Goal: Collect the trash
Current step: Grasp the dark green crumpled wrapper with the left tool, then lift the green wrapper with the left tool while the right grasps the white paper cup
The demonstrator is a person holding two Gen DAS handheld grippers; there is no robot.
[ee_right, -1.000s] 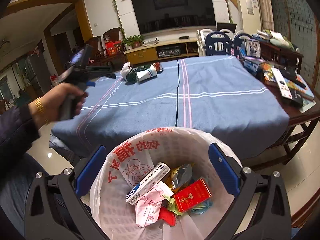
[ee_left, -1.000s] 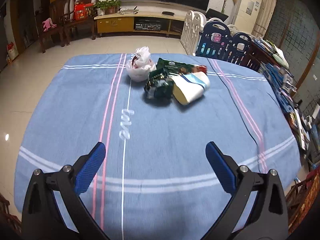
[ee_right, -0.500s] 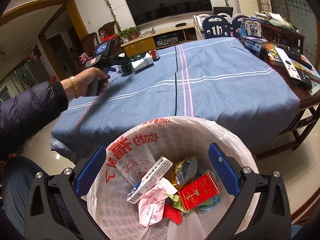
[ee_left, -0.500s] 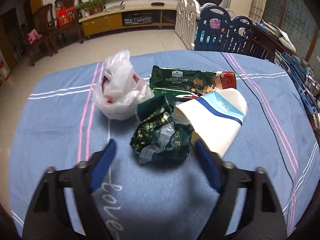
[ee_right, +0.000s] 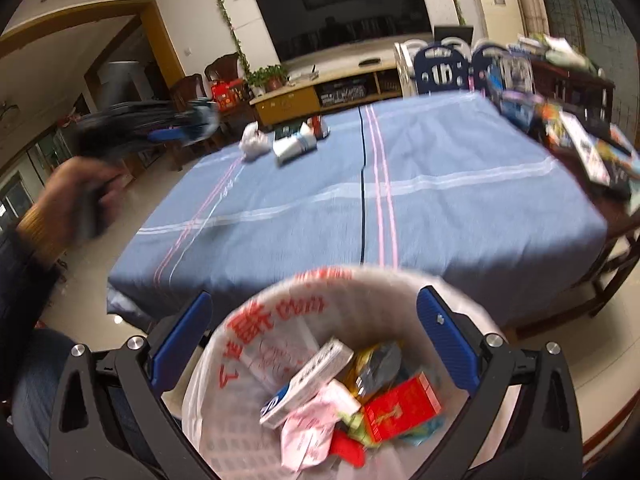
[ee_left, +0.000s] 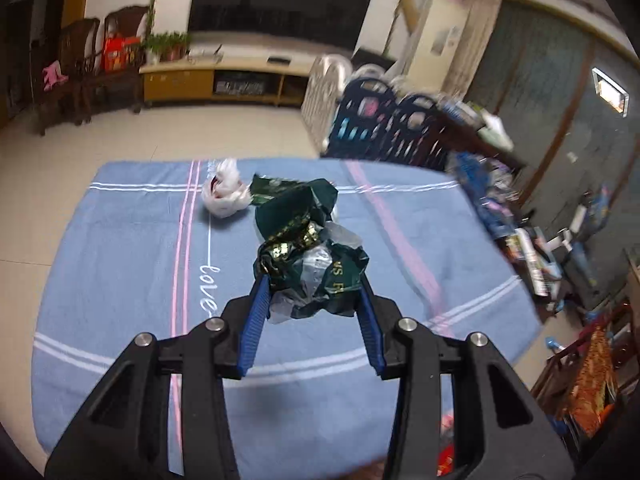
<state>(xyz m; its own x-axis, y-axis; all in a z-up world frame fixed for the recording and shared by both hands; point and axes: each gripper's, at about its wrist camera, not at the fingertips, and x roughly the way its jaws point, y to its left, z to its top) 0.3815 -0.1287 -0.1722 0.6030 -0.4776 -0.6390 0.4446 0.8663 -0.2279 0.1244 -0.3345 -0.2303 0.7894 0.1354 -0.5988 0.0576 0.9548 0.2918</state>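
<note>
Over the table: we've got the left gripper (ee_left: 312, 292) up in the air above the blue tablecloth (ee_left: 120, 248).
Left tongs: they've just been closing, and now both blue pads are squeezed on a crumpled dark green wrapper (ee_left: 310, 256), lifted clear of the cloth.
Right tongs: our right gripper (ee_right: 314, 334) has its jaws spread wide, one finger on each side of the trash bin (ee_right: 248, 344), not pressing on it as far as we can tell.
Bin: white liner with red print; inside we see a white box (ee_right: 308, 380), a red packet (ee_right: 400, 408) and some pink paper (ee_right: 308, 428).
Left on the table: a white plastic bag (ee_left: 224, 196) near the far edge, with a green snack pack (ee_left: 268, 190) just beside it.
Left hand: blurry in the right wrist view (ee_right: 86, 188), holding its gripper over the table's left edge.
Table's right side: a cluttered pile of books and boxes (ee_right: 584, 140).
</note>
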